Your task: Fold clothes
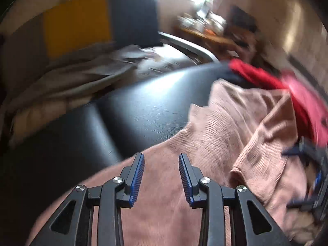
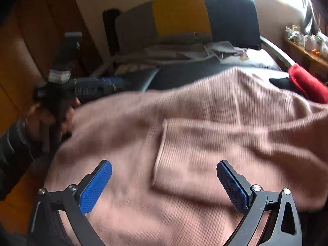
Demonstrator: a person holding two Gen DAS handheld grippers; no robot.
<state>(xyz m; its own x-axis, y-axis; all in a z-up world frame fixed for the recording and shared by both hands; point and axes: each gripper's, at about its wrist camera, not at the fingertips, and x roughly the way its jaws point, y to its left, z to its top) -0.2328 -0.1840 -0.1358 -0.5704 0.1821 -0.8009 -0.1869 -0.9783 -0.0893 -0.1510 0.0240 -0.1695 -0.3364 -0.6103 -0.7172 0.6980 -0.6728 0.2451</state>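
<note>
The left gripper (image 1: 161, 176) sits at the bottom middle of its own view. Its two blue pads are a little way apart, and nothing is pinched between them. Pink cloth lies right under them. In the right wrist view this same tool shows at the middle left, held in a hand (image 2: 51, 114) with a dark sleeve, at the left edge of the pink cloth.

The right gripper (image 2: 164, 186) is at the bottom of its view. Its blue pads stand wide apart. It holds nothing. It hangs just over the pink cloth.

The pink sweater (image 2: 184, 135) is a soft, ribbed knit. It fills the middle and bottom of the right wrist view. It lies spread on a shiny black seat (image 1: 131, 106). One sleeve (image 2: 205, 149) is laid across the body, its cuff end near the middle of the frame. The cloth has soft bumps and wrinkles. Both views are blurry, so the edges are hard to see.

My guess is that the sweater is partly folded, since one sleeve already lies over the body. The next move seems to need a pinch on an edge of the knit. The cloth is floppy and will sag when it is lifted.

A red garment (image 2: 307, 84) lies at the far right, touching the sweater's top edge. A grey, yellow and dark cushion (image 2: 180, 14) stands at the top.
</note>
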